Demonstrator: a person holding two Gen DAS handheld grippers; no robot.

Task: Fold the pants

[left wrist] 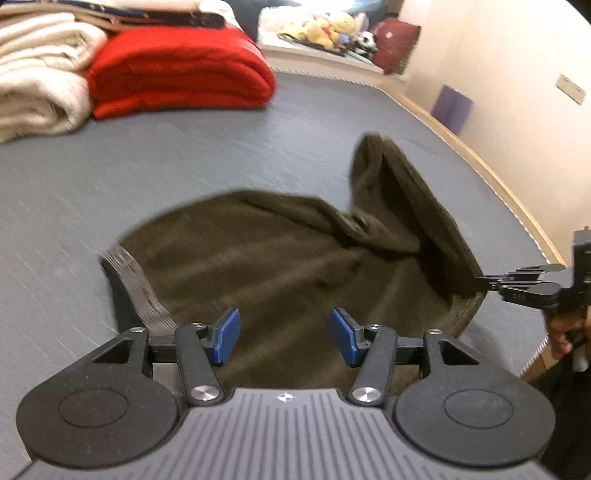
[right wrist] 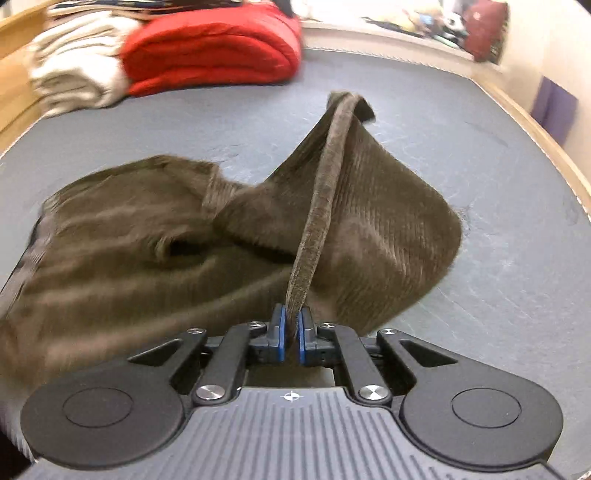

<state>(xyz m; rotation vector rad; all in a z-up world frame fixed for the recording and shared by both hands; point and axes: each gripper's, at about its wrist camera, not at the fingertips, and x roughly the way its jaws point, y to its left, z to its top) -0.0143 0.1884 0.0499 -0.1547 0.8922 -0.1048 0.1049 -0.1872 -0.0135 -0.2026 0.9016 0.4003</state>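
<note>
Dark olive-brown corduroy pants (left wrist: 258,258) lie crumpled on a grey mattress (left wrist: 184,155), the ribbed waistband (left wrist: 129,280) at the left. My left gripper (left wrist: 285,334) is open and empty, hovering just above the near part of the pants. My right gripper (right wrist: 291,334) is shut on an edge of the pants (right wrist: 332,206) and lifts that part into a raised fold. The right gripper also shows at the right edge of the left wrist view (left wrist: 484,281), pinching the fabric.
A folded red blanket (left wrist: 177,70) and cream blankets (left wrist: 37,74) sit at the far left of the mattress. Plush toys (left wrist: 325,27) and a dark red cushion (left wrist: 395,44) lie beyond it. A wooden bed edge (left wrist: 480,162) and wall run along the right.
</note>
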